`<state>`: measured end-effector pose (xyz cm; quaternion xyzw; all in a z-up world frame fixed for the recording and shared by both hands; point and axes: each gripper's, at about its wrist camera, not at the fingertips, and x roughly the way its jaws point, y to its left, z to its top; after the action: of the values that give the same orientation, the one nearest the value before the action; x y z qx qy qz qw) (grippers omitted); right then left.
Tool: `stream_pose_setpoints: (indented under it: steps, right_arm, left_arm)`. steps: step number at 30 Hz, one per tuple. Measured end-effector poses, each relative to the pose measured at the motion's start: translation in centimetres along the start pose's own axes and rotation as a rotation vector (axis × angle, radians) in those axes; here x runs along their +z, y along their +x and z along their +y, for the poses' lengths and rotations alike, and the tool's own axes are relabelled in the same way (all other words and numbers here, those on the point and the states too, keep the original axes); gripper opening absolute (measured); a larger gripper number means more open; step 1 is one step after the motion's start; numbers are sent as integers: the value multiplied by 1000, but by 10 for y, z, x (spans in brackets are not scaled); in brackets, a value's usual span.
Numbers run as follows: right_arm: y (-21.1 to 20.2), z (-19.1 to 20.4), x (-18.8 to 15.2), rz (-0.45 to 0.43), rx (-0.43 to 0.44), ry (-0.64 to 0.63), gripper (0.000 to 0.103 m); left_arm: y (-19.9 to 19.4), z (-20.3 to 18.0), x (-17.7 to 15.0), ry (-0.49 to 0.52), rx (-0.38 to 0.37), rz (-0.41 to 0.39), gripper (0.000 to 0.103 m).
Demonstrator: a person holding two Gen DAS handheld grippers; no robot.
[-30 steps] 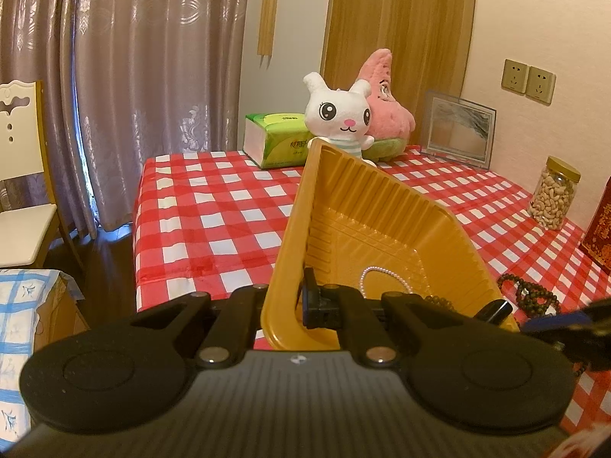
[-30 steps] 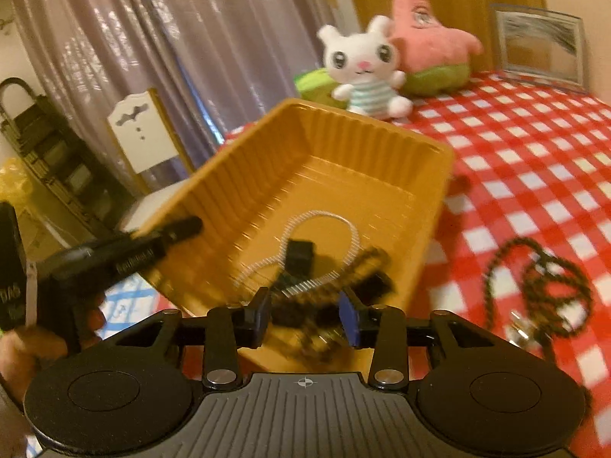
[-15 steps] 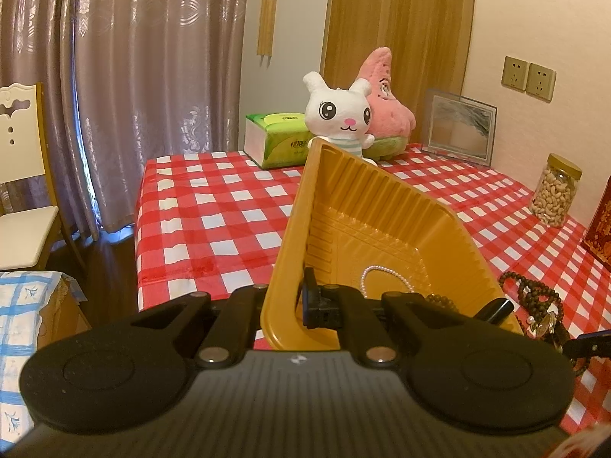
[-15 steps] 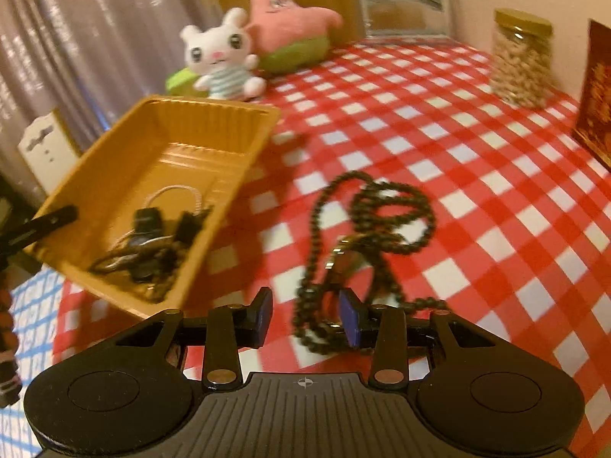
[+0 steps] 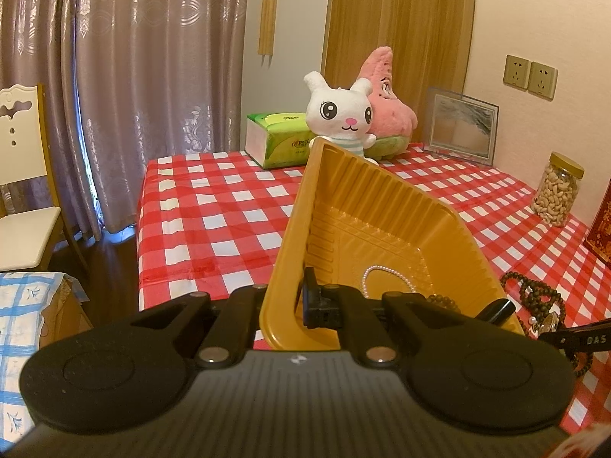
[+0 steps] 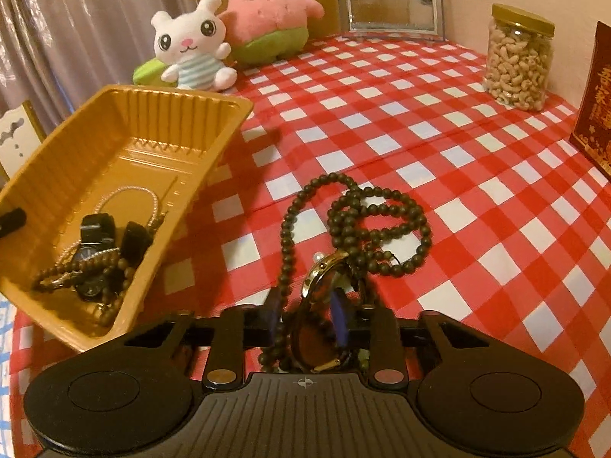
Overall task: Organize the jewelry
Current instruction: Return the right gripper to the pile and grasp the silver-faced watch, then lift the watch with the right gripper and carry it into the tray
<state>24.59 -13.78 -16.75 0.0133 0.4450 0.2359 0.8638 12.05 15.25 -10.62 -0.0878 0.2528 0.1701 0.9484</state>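
- Tray (image 5: 385, 229) of golden plastic is tilting up off the checked tabletop (image 6: 420, 122), its near wall being pinched by the left claw (image 5: 301, 301), whose jaws are clamped together on it.
- Pearl strand (image 6: 133, 198), black watches (image 6: 95, 229) and brown beads are lying in the tray's low end.
- Right claw (image 6: 305, 316), just right of the tray, is closing around a gold-rimmed watch (image 6: 324, 271) tangled in a dark bead necklace (image 6: 382, 221) on the tabletop; both are sitting between its blue pads (image 6: 338, 313).
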Motion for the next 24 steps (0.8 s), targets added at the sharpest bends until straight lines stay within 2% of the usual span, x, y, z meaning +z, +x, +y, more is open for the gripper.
stream_pose_setpoints:
  steps: [7,12,17,24]
  right_arm:
    - [4,0,1,-2,-10,-13,12]
    - [-1,-4,1,-7,11,0,9]
    - [-18,-24,3,-1,93,163,9]
    - [-54,-47,11,-47,154,294,9]
  left_arm:
    - [0,2,0,4,0,1,5]
    - [0,1,0,4,1,0,5]
    - [1,0,1,9,-1,-1,5]
    - [0,-1,2,9,-3,-4,5]
